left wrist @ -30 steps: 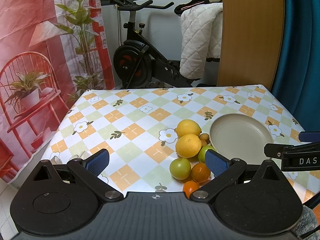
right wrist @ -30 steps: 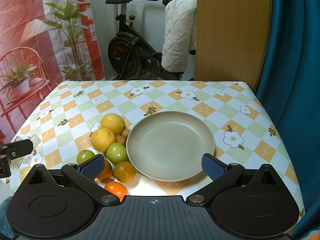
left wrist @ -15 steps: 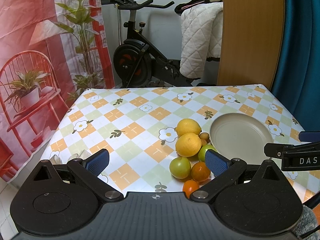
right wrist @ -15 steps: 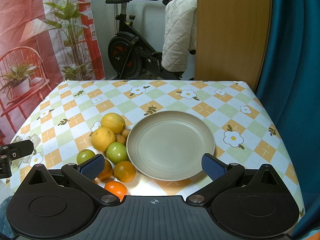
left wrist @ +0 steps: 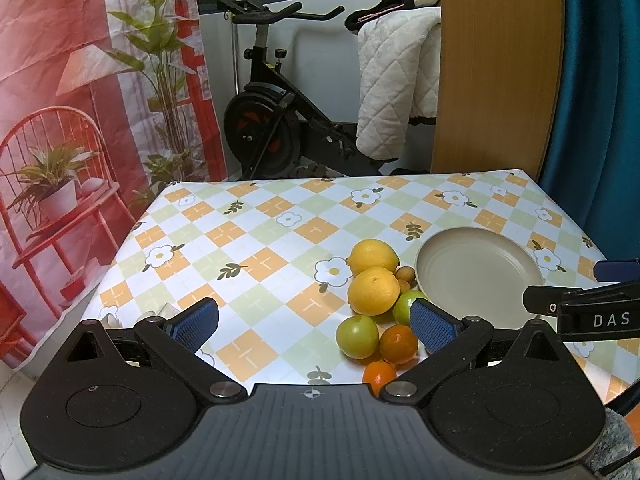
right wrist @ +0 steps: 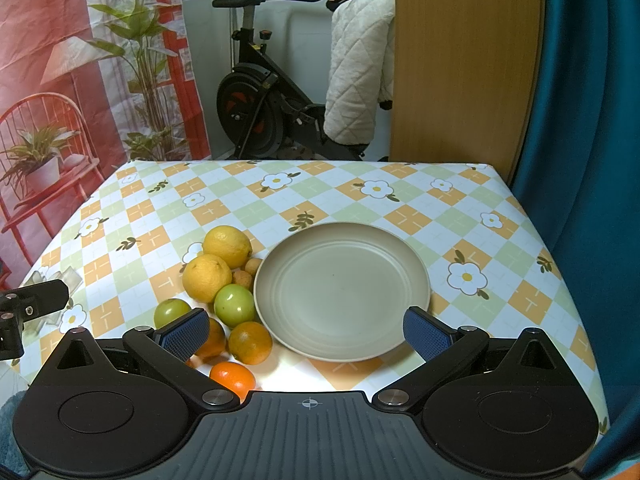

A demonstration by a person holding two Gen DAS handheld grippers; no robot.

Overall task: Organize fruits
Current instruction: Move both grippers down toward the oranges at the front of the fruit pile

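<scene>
A beige plate point(right wrist: 342, 288) sits on the checked tablecloth and holds nothing; it also shows in the left wrist view point(left wrist: 478, 268). A cluster of fruit lies left of it: two yellow citrus point(right wrist: 207, 278), two green fruits point(right wrist: 235, 305), several small oranges point(right wrist: 250, 341) and two small brown fruits point(right wrist: 243, 279). In the left wrist view the cluster point(left wrist: 374, 291) sits between the fingers, nearer the right one. My left gripper point(left wrist: 316, 322) is open and empty. My right gripper point(right wrist: 306, 332) is open and empty, in front of the plate.
The table point(right wrist: 280, 196) has edges on all sides. An exercise bike point(right wrist: 256, 116), a wooden panel point(right wrist: 460, 64) and a blue curtain point(right wrist: 588, 100) stand behind and to the right. The right gripper's body shows at the right edge of the left wrist view point(left wrist: 592, 312).
</scene>
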